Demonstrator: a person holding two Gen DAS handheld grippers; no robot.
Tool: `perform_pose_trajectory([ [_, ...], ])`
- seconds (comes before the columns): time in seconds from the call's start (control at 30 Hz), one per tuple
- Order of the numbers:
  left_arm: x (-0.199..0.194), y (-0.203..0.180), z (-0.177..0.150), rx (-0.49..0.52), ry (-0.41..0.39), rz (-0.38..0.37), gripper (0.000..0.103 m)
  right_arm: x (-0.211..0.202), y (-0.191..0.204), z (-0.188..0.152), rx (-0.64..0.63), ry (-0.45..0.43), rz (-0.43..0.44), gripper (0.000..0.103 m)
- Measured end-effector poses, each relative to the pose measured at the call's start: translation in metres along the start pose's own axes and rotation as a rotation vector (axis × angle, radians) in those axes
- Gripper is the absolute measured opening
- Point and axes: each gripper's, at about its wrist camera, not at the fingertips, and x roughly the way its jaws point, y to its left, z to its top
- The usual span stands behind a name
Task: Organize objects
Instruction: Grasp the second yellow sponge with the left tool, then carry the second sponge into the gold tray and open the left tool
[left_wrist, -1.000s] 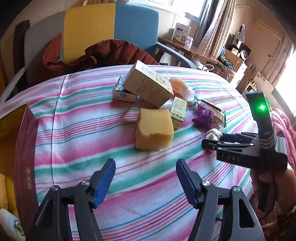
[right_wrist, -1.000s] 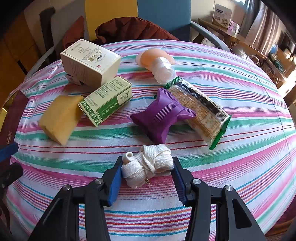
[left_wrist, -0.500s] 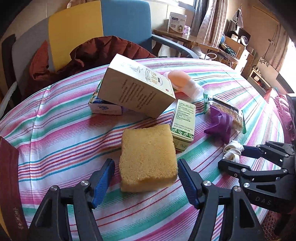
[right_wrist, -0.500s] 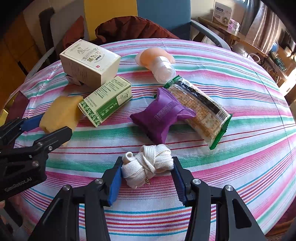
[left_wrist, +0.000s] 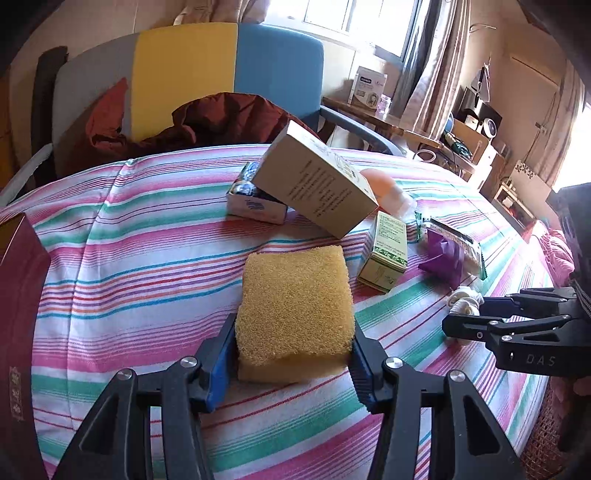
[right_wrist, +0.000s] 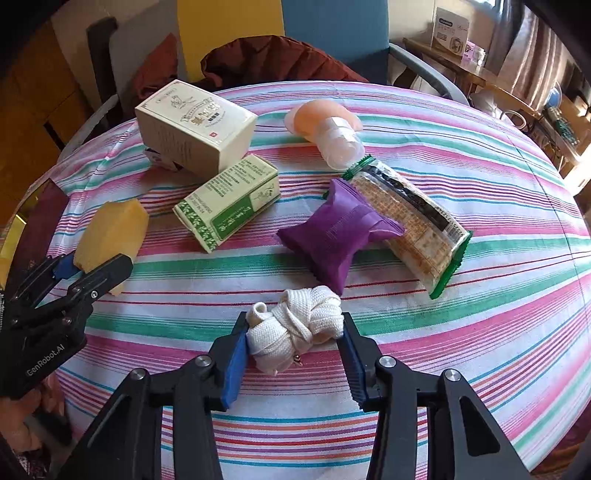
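Observation:
A yellow sponge (left_wrist: 295, 295) lies on the striped tablecloth (left_wrist: 147, 258), and my left gripper (left_wrist: 290, 358) has its jaws closing on the near end, both blue pads touching the sponge's sides. The right wrist view shows that sponge (right_wrist: 110, 229) at the left, between the left gripper's (right_wrist: 85, 266) fingers. A knotted white strap bundle (right_wrist: 295, 325) sits on the cloth between the pads of my right gripper (right_wrist: 291, 343), whose jaws are closing and press on both of its sides. The left wrist view shows the bundle (left_wrist: 463, 301) at the right gripper's (left_wrist: 465, 317) tips.
Beyond the grippers lie a cream box (right_wrist: 195, 125), a green box (right_wrist: 229, 201), a purple packet (right_wrist: 340, 232), a cracker pack (right_wrist: 410, 221) and a peach-and-clear item (right_wrist: 328, 125). A tissue pack (left_wrist: 255, 205) props up the cream box. A dark red book (left_wrist: 18, 314) lies at the left edge; a chair (left_wrist: 184, 74) stands behind.
My left gripper came forward and down over the sponge and its jaws narrowed onto it. The right gripper stayed put, its jaws tightening a little on the strap bundle.

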Motion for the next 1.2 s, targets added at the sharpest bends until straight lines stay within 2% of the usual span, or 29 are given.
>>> perform_pose_trajectory([
  [0.27, -0.018, 0.003, -0.02, 0.013, -0.03, 0.034, 0.054, -0.011, 0.037, -0.012, -0.065, -0.029, 0.073, 0.045],
  [0.5, -0.036, 0.009, -0.033, 0.011, -0.05, 0.06, 0.054, 0.001, 0.062, -0.013, -0.133, -0.035, 0.016, 0.045],
  [0.8, -0.082, 0.025, -0.057, -0.048, -0.088, 0.009, 0.054, 0.003, 0.06, -0.011, -0.142, -0.03, 0.023, 0.045],
  [1.0, -0.128, 0.04, -0.048, -0.08, -0.173, 0.003, 0.054, 0.002, 0.059, -0.01, -0.14, -0.029, 0.026, 0.045],
  [1.2, -0.16, 0.086, -0.034, -0.198, -0.215, 0.05, 0.054, 0.002, 0.06, -0.01, -0.144, -0.031, 0.022, 0.045],
])
